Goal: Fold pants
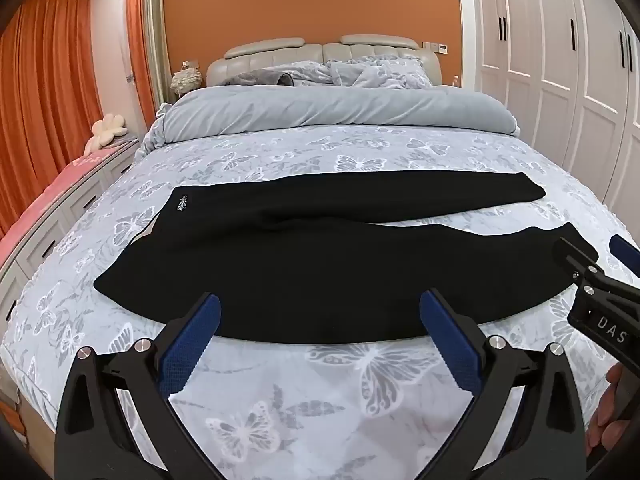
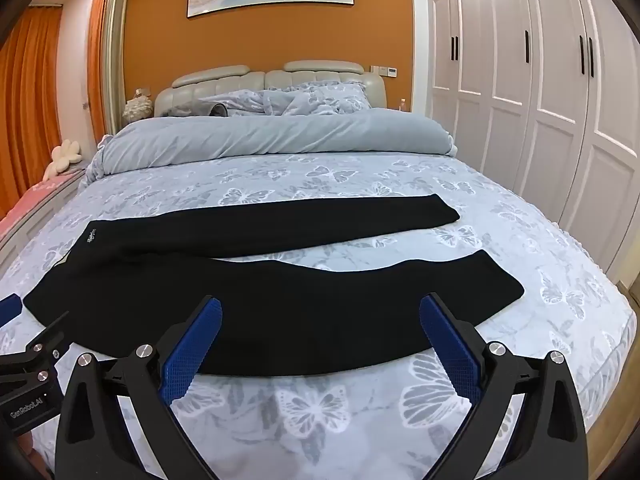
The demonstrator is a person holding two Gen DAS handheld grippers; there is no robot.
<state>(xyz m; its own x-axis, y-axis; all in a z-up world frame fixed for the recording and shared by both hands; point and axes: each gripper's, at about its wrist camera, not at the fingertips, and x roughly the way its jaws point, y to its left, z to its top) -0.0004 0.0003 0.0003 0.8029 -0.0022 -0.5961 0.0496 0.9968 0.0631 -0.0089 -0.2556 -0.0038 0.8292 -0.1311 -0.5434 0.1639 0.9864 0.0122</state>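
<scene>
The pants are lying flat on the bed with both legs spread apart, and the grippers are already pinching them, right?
Not quite. The pants do lie flat on the bed with legs apart, but neither gripper pinches them. The left gripper and right gripper are both open, as each wrist view shows.

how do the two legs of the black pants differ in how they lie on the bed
The far leg lies fairly straight and looks narrower; the near leg bows toward the bed's foot edge and looks wider. The far leg's cuff ends further up the bed; the near leg's cuff ends closer to the right gripper. Both are flat, black, joined at the waist on the left, and apart at the cuffs, with butterfly bedspread showing between.
</scene>
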